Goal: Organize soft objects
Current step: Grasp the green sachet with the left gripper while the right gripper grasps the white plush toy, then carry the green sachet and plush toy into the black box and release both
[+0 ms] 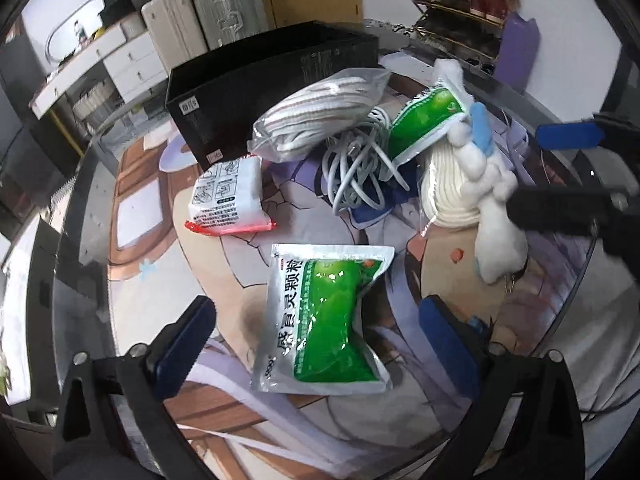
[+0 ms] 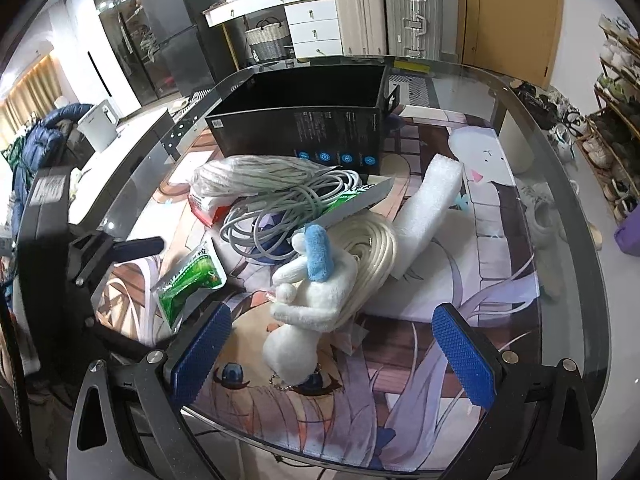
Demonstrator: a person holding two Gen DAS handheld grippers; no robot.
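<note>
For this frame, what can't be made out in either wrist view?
- Inside of the black box: both views show only its outer walls and rim.
- Small print on the white packet, left wrist view: too small.
- What lies under the grey cable: covered by the coil in both.
- Plush toy face: turned away; blurred in the left view.

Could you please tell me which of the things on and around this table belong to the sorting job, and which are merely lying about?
For the job: white plush toy, green sachet, grey cable bundle, bagged cord, white foam block, black box.

Lying about: suitcases, shoe rack, white drawers.
</note>
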